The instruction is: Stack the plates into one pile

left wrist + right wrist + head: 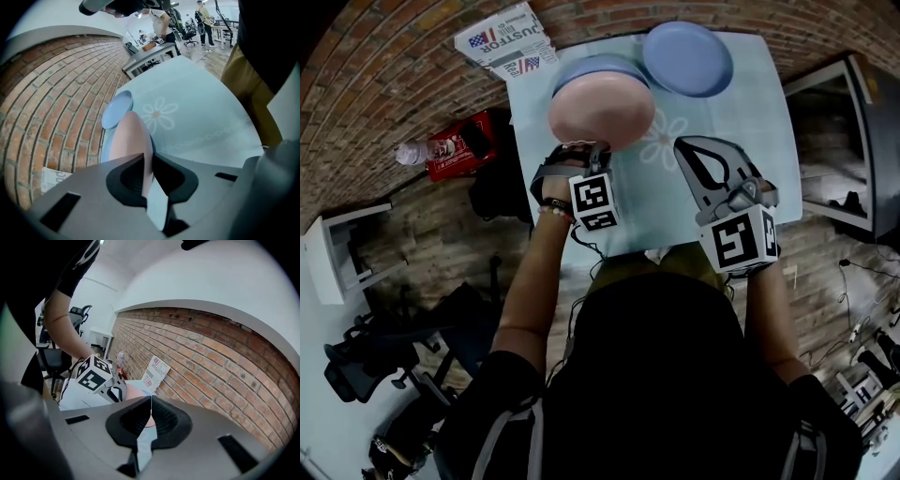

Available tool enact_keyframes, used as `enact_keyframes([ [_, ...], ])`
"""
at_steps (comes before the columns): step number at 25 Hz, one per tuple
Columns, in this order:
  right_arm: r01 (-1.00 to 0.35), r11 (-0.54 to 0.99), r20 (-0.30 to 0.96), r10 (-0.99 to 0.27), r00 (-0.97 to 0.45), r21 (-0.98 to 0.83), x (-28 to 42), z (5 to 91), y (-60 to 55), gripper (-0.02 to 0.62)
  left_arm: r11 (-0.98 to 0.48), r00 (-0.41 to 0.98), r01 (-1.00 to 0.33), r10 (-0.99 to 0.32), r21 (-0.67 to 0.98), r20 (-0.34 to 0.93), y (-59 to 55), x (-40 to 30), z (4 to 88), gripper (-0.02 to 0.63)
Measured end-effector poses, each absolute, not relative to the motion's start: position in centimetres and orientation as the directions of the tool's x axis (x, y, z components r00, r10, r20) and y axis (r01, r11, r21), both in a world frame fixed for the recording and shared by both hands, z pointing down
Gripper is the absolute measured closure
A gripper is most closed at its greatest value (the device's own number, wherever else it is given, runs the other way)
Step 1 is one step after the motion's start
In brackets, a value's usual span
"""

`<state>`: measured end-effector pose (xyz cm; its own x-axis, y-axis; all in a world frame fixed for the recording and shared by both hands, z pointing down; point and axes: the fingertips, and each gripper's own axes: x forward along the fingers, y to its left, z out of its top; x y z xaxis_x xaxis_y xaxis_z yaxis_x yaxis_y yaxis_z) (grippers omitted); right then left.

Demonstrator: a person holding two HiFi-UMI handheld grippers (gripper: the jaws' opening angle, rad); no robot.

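The right tool [686,148] hovers over the counter [750,141], pressed together on nothing; beside it the left tool [581,148] pinches the near rim of the pink plate [602,112], which hangs directly over a blue plate [592,66] on the counter; whether the two touch I cannot tell; the coming move looks to be straight down; farther off to the right, the second blue plate [687,58] lies apart, nearer the right tool.
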<state>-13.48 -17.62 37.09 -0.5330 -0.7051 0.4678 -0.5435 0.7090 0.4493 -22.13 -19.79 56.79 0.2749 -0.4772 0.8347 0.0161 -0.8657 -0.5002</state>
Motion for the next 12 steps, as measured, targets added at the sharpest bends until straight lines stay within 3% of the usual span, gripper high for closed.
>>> enact_keyframes([
  [12,-0.544,0.710,0.494,-0.703,-0.511,0.446,-12.7,37.8,-17.3,0.560,-0.843,0.279,-0.042,-0.525,-0.536,0.804,-22.9,-21.3,57.3,0.548],
])
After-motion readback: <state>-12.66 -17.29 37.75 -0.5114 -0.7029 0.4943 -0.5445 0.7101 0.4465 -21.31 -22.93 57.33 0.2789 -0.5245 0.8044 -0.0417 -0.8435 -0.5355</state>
